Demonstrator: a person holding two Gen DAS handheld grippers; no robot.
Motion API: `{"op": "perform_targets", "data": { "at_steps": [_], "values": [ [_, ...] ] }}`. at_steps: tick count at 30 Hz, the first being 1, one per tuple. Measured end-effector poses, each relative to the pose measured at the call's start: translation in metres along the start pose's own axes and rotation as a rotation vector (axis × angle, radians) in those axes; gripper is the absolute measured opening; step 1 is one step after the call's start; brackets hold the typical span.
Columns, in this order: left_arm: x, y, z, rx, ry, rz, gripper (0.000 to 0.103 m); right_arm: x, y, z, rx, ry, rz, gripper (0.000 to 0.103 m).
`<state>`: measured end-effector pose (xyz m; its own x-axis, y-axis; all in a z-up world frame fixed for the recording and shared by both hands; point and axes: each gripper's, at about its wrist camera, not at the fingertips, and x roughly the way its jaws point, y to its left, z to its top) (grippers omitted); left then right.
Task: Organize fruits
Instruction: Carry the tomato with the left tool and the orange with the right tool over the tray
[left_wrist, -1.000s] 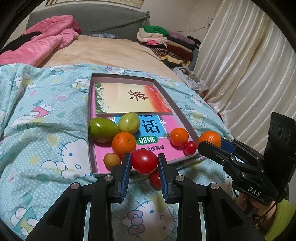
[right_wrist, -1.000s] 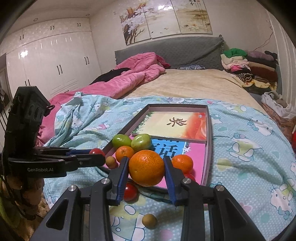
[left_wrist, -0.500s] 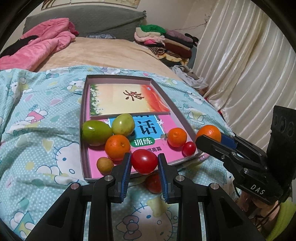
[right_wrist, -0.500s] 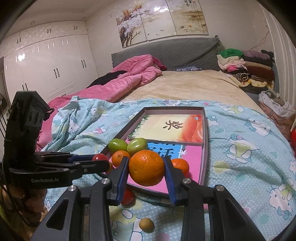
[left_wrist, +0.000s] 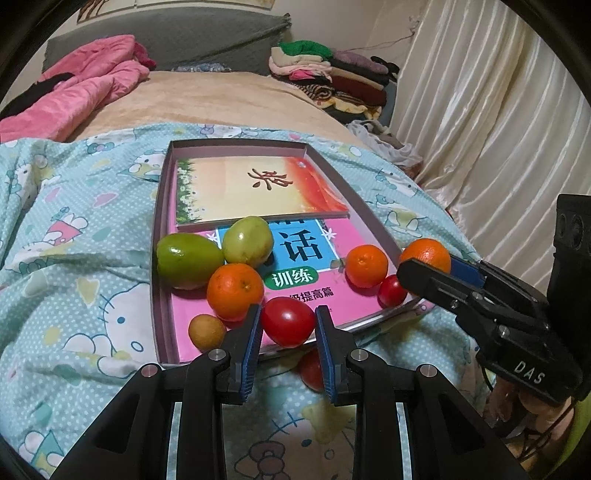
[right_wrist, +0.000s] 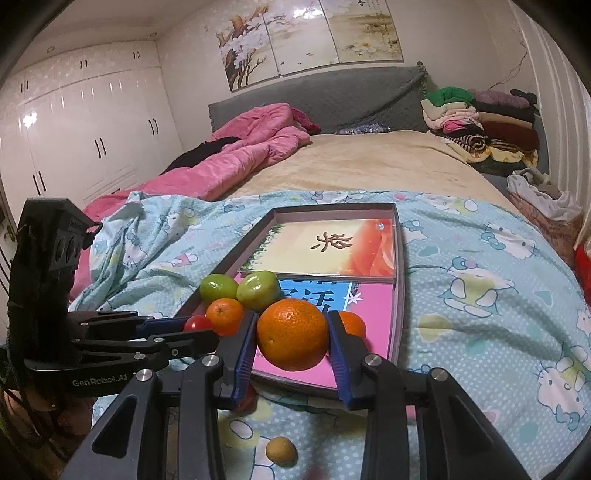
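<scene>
My left gripper (left_wrist: 288, 325) tilts downward, pinching a glossy round tomato (left_wrist: 288, 322) over the tray's near rim (left_wrist: 373, 317). My right gripper (right_wrist: 291, 341) clamps a dimpled orange (right_wrist: 292, 334) likewise. Beyond both, smooth green fruits (left_wrist: 188, 260) crowd the shallow cardboard tray; farther half open.

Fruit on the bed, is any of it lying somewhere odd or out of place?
Yes. A red tomato and a small yellowish fruit lie loose on the blanket, just outside the near edge of the box that holds the other fruit. Otherwise nothing looks spilled or damaged.
</scene>
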<state>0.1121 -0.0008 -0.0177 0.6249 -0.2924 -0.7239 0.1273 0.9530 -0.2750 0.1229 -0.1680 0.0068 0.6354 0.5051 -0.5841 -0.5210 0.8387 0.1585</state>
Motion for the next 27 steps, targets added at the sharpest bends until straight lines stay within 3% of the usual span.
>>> {"op": "perform_targets", "data": {
  "at_steps": [27],
  "values": [
    [0.019, -0.001, -0.003, 0.017, 0.034, 0.020, 0.029, 0.024, 0.015, -0.010, -0.099, 0.080, -0.046, 0.037]
  ]
}}
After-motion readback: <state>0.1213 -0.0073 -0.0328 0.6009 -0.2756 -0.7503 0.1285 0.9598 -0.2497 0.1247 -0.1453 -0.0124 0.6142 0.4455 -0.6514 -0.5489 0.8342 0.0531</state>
